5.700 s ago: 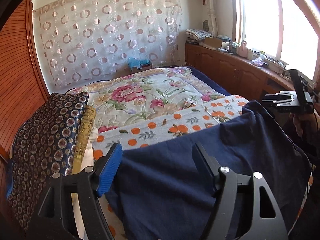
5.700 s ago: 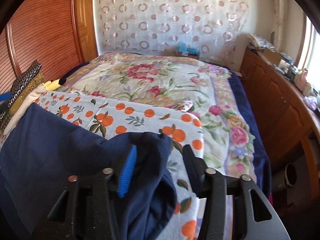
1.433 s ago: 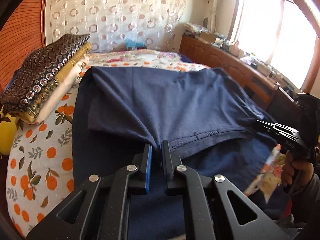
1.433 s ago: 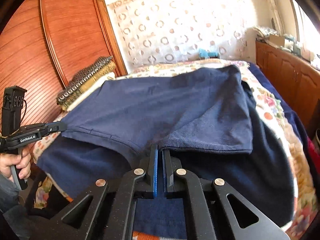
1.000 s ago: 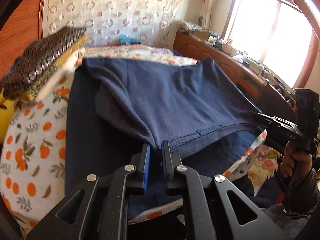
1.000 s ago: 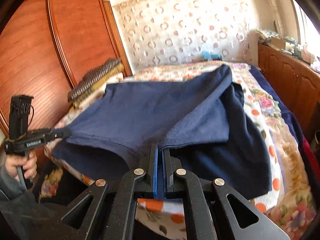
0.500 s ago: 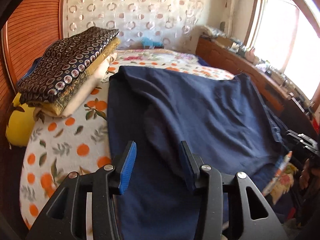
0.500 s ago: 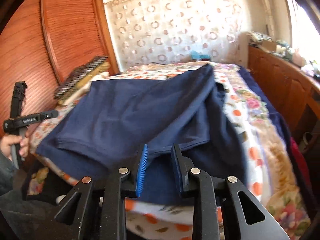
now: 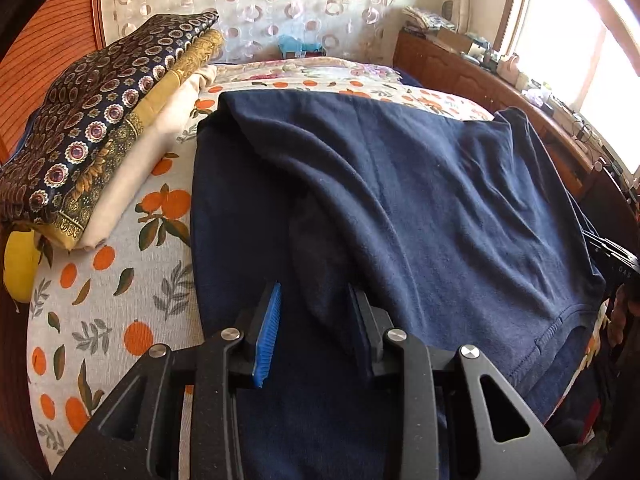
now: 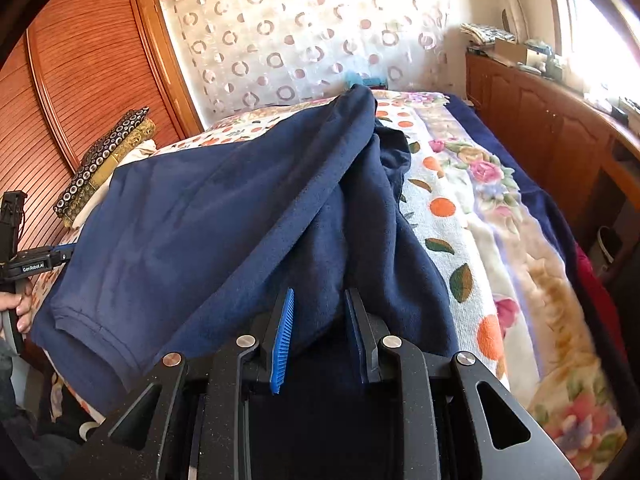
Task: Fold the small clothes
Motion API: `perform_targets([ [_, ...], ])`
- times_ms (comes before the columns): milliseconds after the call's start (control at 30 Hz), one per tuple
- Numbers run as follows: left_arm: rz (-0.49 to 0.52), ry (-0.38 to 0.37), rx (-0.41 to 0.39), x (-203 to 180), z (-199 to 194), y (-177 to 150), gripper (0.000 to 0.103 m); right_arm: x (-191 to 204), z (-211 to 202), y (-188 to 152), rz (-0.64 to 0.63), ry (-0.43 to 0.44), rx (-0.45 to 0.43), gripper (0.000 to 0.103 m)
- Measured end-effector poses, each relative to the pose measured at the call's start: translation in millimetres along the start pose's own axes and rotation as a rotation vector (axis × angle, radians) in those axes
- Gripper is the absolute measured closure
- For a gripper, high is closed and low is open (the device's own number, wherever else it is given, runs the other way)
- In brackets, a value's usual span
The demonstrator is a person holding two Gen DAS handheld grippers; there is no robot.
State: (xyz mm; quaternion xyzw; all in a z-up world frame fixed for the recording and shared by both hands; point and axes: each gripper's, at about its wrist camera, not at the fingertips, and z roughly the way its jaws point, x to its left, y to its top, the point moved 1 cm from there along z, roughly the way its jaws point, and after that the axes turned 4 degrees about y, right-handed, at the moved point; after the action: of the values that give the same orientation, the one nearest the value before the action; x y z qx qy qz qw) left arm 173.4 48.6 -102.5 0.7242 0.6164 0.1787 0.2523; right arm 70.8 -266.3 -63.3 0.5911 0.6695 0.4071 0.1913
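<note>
A large navy garment (image 9: pixel 420 200) lies folded over itself on the orange-print bed cover (image 9: pixel 120 280), its hemmed edge near the bed's front. My left gripper (image 9: pixel 314 288) hovers over the left side of the fold; its jaws are closing, a ridge of navy cloth lies between the blue pads, and they do not press it. In the right wrist view the garment (image 10: pixel 220 220) rises to a peak at the far end. My right gripper (image 10: pixel 319 292) is open with a bulge of cloth between its pads. A hand holds the left gripper (image 10: pixel 44 258) at that view's left edge.
A stack of folded patterned textiles (image 9: pixel 92 120) sits at the bed's left with a yellow object (image 9: pixel 18 264) beside it. A wooden wardrobe (image 10: pixel 80 80) stands left, a low wooden cabinet (image 10: pixel 540 128) runs under the window on the right, and a circle-print curtain (image 10: pixel 300 40) hangs behind.
Both grippers were shut on the garment's folded edge a second ago. They have let it go and stand with jaws apart, and the fold now rests on the bed.
</note>
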Motion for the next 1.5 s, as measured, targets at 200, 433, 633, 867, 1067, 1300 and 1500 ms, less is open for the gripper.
perform_targets([
  [200,0.006,0.015,-0.081,-5,-21,-4,0.099,-3,-17,-2,-0.041,-0.003,-0.049,0.098],
  [433,-0.077,-0.021,-0.169,10,-89,-46,0.099,-2,-72,-10,-0.054,-0.004,-0.142,0.098],
  [633,-0.113,0.009,-0.123,22,-70,-56,0.099,-9,-76,-20,-0.043,-0.033,-0.129,0.098],
  [867,-0.090,0.053,-0.105,17,-64,-67,0.065,-5,-55,-29,-0.064,-0.151,-0.041,0.082],
  [1067,-0.069,0.070,-0.166,0,-88,-85,0.057,17,-77,-45,-0.043,-0.121,-0.095,0.064],
  [1300,-0.025,-0.046,-0.141,-39,-75,-93,0.058,49,-77,-61,-0.076,0.022,-0.048,0.063],
  [1500,-0.007,-0.088,-0.099,-57,-51,-82,0.061,61,-39,-67,-0.079,0.101,0.020,0.063],
])
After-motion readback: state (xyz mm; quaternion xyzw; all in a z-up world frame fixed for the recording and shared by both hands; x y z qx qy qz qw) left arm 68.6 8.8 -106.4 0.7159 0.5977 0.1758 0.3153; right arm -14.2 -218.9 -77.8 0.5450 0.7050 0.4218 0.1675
